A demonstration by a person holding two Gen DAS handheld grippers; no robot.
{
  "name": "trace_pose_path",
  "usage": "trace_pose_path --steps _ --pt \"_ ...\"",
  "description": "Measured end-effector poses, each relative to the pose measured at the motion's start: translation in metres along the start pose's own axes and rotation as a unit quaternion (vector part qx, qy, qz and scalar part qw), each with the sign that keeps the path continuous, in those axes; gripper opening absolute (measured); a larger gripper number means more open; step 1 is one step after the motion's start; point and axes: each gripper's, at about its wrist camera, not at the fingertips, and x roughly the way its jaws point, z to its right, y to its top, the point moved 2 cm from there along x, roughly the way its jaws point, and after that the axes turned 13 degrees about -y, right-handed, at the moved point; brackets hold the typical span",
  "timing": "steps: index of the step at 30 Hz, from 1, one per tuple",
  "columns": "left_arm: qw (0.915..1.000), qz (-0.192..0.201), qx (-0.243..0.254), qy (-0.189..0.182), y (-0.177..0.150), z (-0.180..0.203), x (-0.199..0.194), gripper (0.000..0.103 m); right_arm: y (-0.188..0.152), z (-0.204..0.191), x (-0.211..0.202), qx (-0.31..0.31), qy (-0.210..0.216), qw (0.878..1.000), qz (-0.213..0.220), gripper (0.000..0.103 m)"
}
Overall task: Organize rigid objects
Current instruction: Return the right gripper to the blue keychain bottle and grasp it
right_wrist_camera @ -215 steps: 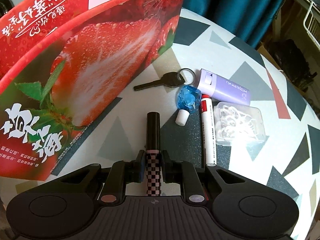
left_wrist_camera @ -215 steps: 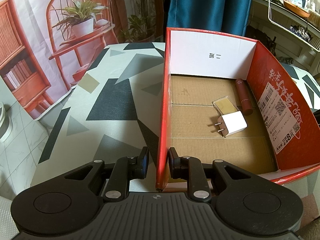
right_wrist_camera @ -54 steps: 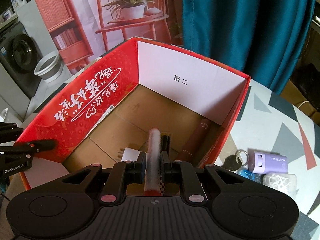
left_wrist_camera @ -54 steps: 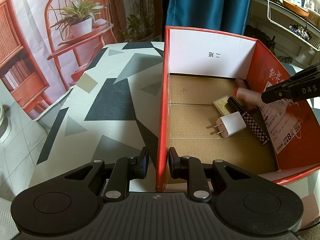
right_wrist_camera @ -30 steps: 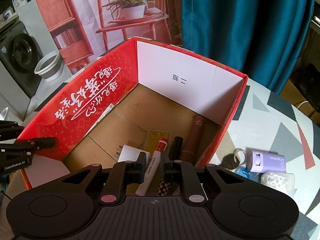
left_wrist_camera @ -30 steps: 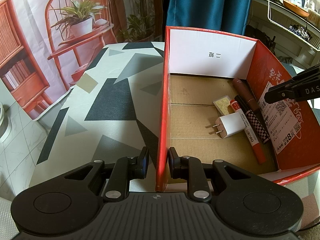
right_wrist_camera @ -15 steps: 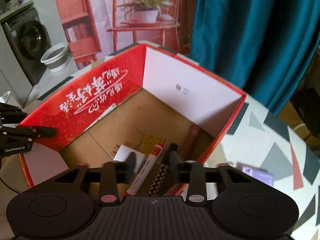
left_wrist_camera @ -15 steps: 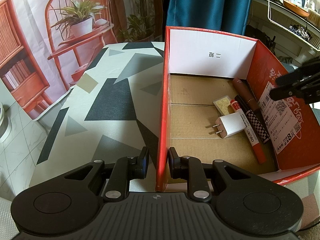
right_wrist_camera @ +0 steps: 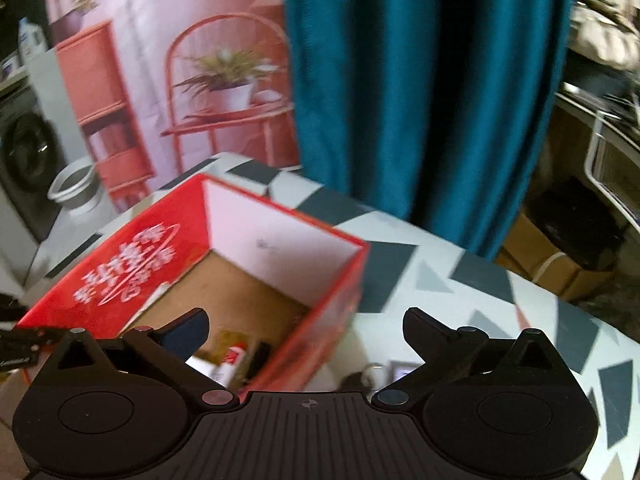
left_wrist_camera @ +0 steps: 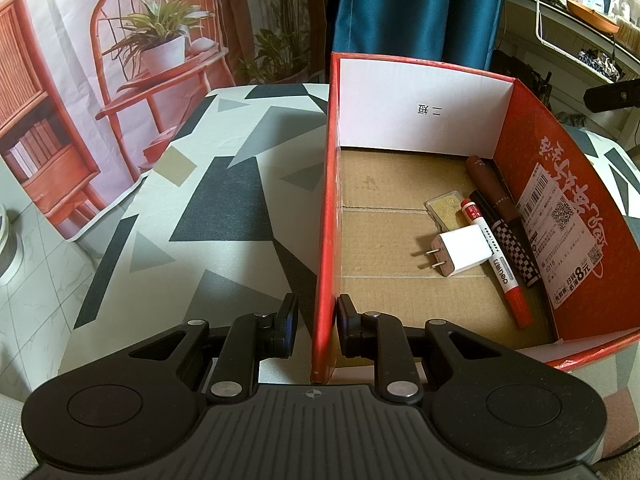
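While left gripper (left_wrist_camera: 314, 330) pinched box (left_wrist_camera: 326, 216) wall, steadying it, right gripper (right_wrist_camera: 306, 330) hung above box rim, jaws just opened wide, nothing between them. Marker (left_wrist_camera: 496, 262), checkered pen (left_wrist_camera: 512, 250), brown tube (left_wrist_camera: 490, 182), charger (left_wrist_camera: 460, 250), gold card (left_wrist_camera: 444, 210) lay inside box by right wall. Judged next step: fetch remaining items on table (right_wrist_camera: 460, 292) right of box; best to clear rim before swinging over, keep left clamp firm so box held square.

Red box (left_wrist_camera: 325, 208) (white end wall) — black-and-white checkered pen (left_wrist_camera: 514, 248), red-capped marker (left_wrist_camera: 496, 264), white charger (left_wrist_camera: 460, 251).
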Motion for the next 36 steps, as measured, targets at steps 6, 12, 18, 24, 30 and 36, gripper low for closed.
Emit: trace_pose_path --steps 6,12,18,24,30,36 --pt "1.0 0.0 0.0 0.0 0.0 0.0 0.0 0.023 -0.023 0.011 0.013 -0.057 -0.028 0.998 -0.005 0.102" --pt "1.0 0.0 -0.001 0.002 0.0 -0.001 -0.001 0.023 -0.055 0.011 0.038 -0.092 -0.039 0.994 -0.038 0.081" --pt "1.0 -0.001 -0.002 0.002 -0.001 -0.002 -0.001 0.023 -0.08 0.016 0.069 -0.072 -0.039 0.994 -0.073 0.044" --pt "1.0 0.001 -0.006 0.003 -0.002 -0.001 -0.001 0.023 -0.091 0.014 0.092 -0.056 -0.036 0.993 -0.093 0.041" --pt "0.9999 0.001 -0.01 0.004 -0.002 -0.002 0.0 0.024 -0.096 0.023 0.109 -0.018 -0.042 0.993 -0.112 0.04" --pt "0.9998 0.001 -0.017 0.004 -0.001 -0.002 0.0 0.024 -0.103 0.027 0.113 0.0 -0.047 0.992 -0.118 0.03"
